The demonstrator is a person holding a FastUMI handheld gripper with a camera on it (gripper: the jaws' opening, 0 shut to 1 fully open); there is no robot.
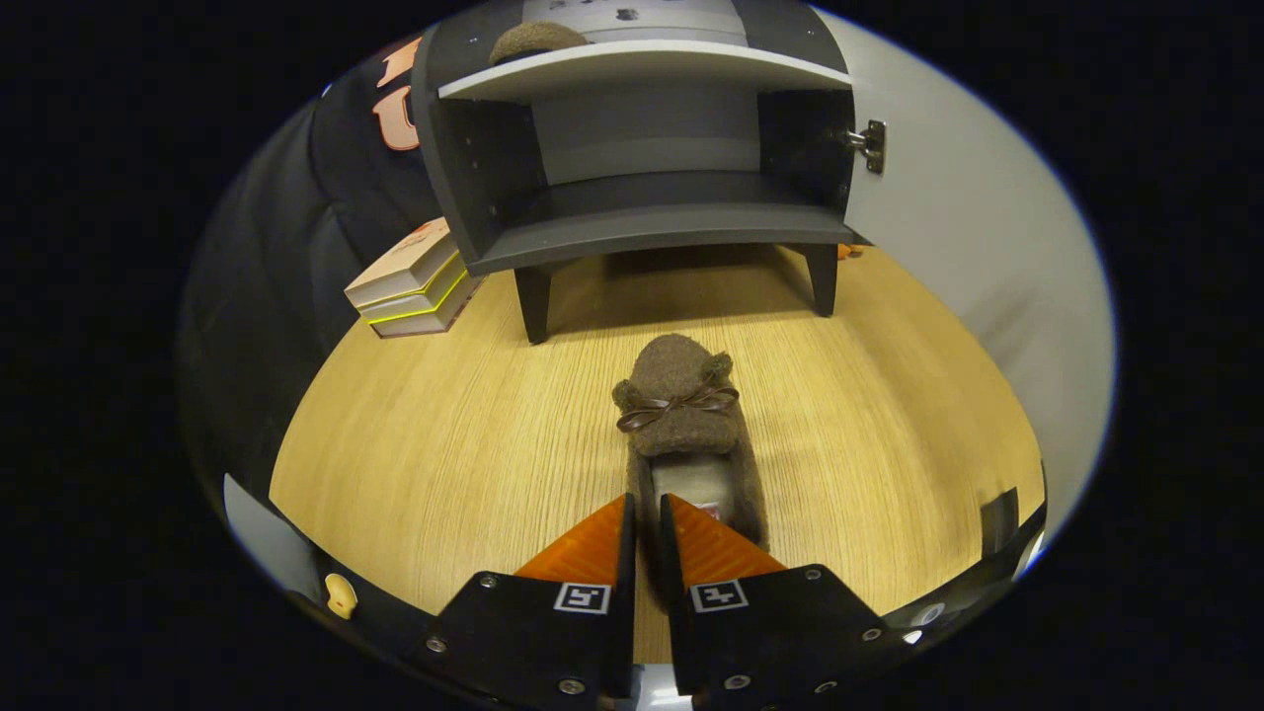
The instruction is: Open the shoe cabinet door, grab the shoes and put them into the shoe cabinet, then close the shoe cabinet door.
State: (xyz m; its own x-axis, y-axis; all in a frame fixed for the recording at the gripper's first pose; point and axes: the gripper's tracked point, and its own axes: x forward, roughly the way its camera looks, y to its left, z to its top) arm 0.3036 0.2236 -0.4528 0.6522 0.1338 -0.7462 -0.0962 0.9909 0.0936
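Gripping the brown slipper [688,425] by the heel edge: gripper [647,523] fingers drawn nearly together with a sliver of the fuzzy heel wall pinched between them, so clenched on the slipper, both fingers pressing as far as can be seen. Toe with the ribbon bow pointing straight ahead toward the shoe cabinet [642,158], which suits a nose-first slide onto the shelf. Cannot tell whether the sole is lifted or touching the wooden floor [444,444]. Cabinet door [968,247] already swung wide open to the right, hinge [869,146] exposed, lower compartment dark and free of anything visible. Looks like a second brown slipper [538,39] sitting on the upper shelf, partly hidden by the shelf edge, likely the pair's other half already stowed. Stack of books [410,281] on the floor just left of the cabinet's front leg, well clear of the straight path. Judged status: door step done, one shoe apparently in, this one mid-transfer. Next move probably needs a lift over the cabinet's bottom lip, then forward travel. Risk: thin pinch on soft fabric may let the slipper droop or swing, toe catching the shelf front. Door closing not yet done.
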